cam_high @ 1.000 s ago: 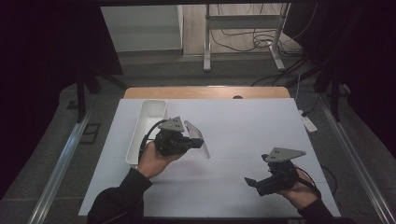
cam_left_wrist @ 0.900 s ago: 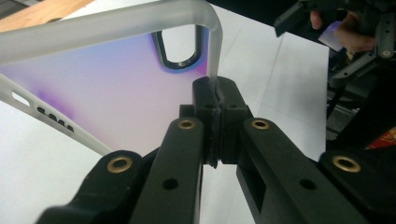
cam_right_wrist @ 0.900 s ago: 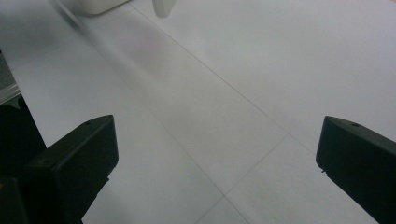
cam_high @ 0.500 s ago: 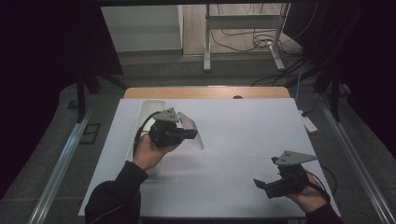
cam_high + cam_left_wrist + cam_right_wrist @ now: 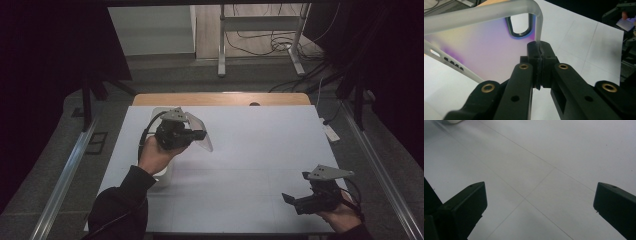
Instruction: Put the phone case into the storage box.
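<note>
From the high view, you are holding your left gripper (image 5: 197, 135) above the left half of the white table (image 5: 260, 150), its jaws pointing toward the table's right side and clenched on the edge of a clear phone case (image 5: 202, 135). The case is hanging in the air off the jaw tips, tilted, well clear of the table surface. Beneath your left hand (image 5: 157, 155) a white tray (image 5: 162, 177) is lying along the table's left edge, partly hidden by your hand and sleeve. Your right gripper (image 5: 290, 199) is sitting low near the table's front right corner, well apart from the case, with its jaws spread and nothing between them.

In the left gripper view, you are pinching the translucent rim of the phone case (image 5: 486, 47) right at the jaw tips (image 5: 539, 53), close to the corner by the dark-ringed camera cutout (image 5: 520, 25). The case is fanning out to the left of the jaws, showing a faint purple sheen, with the white table (image 5: 584, 50) behind it.

In the right gripper view, you are keeping the two black jaws wide apart, released, over the bare white table (image 5: 536, 170). Your right gripper (image 5: 540, 200) is grasping nothing.
</note>
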Demonstrator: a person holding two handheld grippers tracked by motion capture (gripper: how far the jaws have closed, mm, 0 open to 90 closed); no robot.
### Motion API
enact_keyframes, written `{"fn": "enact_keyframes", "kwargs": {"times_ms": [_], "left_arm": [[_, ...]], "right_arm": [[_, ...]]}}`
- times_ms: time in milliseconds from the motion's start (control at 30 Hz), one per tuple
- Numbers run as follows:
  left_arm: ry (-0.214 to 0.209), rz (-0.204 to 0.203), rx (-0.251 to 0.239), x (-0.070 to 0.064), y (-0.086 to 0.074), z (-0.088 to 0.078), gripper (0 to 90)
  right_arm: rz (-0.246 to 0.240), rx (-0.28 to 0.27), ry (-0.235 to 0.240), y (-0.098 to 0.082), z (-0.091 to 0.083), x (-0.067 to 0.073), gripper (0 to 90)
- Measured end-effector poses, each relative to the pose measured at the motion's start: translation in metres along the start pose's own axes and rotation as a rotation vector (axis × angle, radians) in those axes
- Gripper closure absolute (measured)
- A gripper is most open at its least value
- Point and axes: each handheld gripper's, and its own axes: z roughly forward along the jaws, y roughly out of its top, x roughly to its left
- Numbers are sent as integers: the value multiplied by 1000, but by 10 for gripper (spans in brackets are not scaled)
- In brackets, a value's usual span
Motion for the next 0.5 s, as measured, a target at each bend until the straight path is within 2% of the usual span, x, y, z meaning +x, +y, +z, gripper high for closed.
{"fn": "enact_keyframes", "kwargs": {"times_ms": [500], "left_arm": [[64,-21,9,13,8,-11,887]], "right_arm": [[53,-7,-88,-15,-18,-10,0]]}}
